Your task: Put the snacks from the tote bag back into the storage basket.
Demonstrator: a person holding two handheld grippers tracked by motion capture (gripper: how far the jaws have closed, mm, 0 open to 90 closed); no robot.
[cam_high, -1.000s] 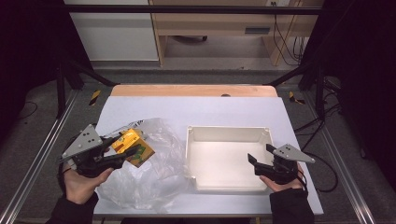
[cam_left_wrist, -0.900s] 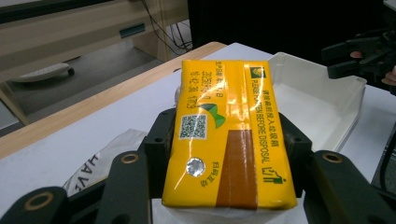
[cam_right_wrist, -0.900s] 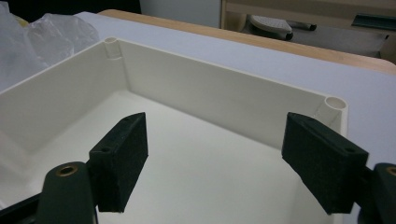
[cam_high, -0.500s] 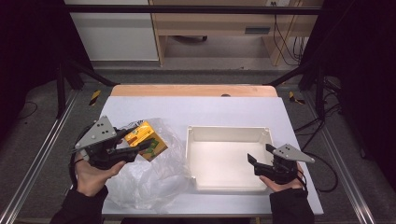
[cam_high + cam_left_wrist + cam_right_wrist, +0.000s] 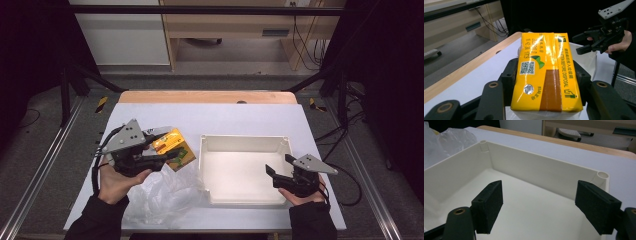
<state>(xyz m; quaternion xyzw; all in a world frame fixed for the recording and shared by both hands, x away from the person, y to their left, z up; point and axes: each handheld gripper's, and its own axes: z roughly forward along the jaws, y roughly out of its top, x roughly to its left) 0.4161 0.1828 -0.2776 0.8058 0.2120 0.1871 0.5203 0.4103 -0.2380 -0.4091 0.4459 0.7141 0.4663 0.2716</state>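
the jaws of the left gripper (image 5: 546,100) pinch a yellow tissue pack (image 5: 544,75) across its two long sides, the black pads pressed flat against the wrapper near the close end. in the high view the same pack (image 5: 172,147) is lifted clear of the table (image 5: 260,117), above the edge of the crumpled clear plastic bag (image 5: 160,195) and just left of the white tray (image 5: 242,142). the jaws of the right gripper (image 5: 544,207) stand spread wide with nothing between them, poised over the near rim of the tray (image 5: 544,173); in the high view that gripper (image 5: 290,172) sits at the tray's right front corner.

the pack looks light and soft: a glossy film wrapper over folded paper, so it should give under pressure rather than crack. the film shines and is likely slippery, so a grip across the narrow width, as now, seems safest; a hold on the broad printed faces would squash it more. the far end hangs out unsupported beyond the pads, so the pack may droop or swing if tipped fast. a hold nearer the middle would steady it.

farther off, the tray's floor is bare and its walls are low, so setting the pack down flat should be easy. beyond the tray runs the wooden edge (image 5: 205,96) of the table.
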